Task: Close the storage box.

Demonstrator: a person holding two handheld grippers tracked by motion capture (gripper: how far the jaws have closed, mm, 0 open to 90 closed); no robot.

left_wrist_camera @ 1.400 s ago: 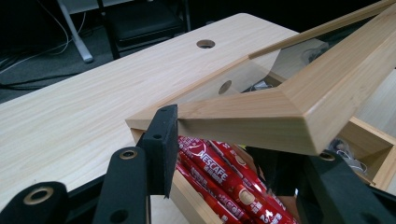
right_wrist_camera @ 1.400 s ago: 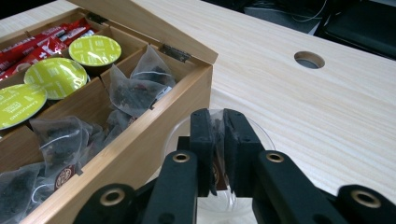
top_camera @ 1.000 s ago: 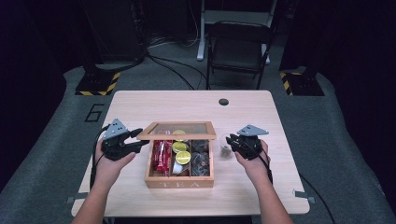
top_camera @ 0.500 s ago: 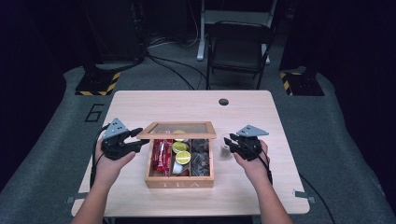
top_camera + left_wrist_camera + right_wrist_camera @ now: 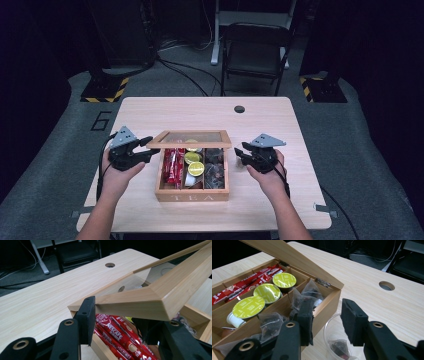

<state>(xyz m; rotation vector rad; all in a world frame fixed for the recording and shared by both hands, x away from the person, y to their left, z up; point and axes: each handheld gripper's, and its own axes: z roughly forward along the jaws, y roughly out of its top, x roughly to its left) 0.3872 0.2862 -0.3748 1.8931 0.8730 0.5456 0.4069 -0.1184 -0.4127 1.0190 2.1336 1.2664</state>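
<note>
Pale wood desk point(image 5: 150, 115), cable hole point(image 5: 239, 109) near its 12 o'clock edge. Wooden tea box point(image 5: 192, 192) sits at desk centre toward 6 o'clock, "TEA" on its front wall. Glass-paned lid point(image 5: 190, 139) half raised, hinged at the box's 12 o'clock side.

Left claw point(image 5: 147, 148) at the box's 9 o'clock, clenched on the lid's corner; in the left gripper view the pad point(image 5: 86, 315) presses the lid frame point(image 5: 140, 301), holding it up.

Right claw point(image 5: 240, 152) at the box's 3 o'clock, released; jaws have just been opening. In the right gripper view they stand over a clear plastic cup point(image 5: 332, 340) on the desk just beside the box wall, a dark tea bag point(image 5: 338, 347) lying inside it, untouched by the pads.

Box contents, 9 to 3 o'clock: red Nescafé sticks point(image 5: 173, 165), green-topped capsules point(image 5: 195, 168), dark tea bags point(image 5: 215, 167).
</note>
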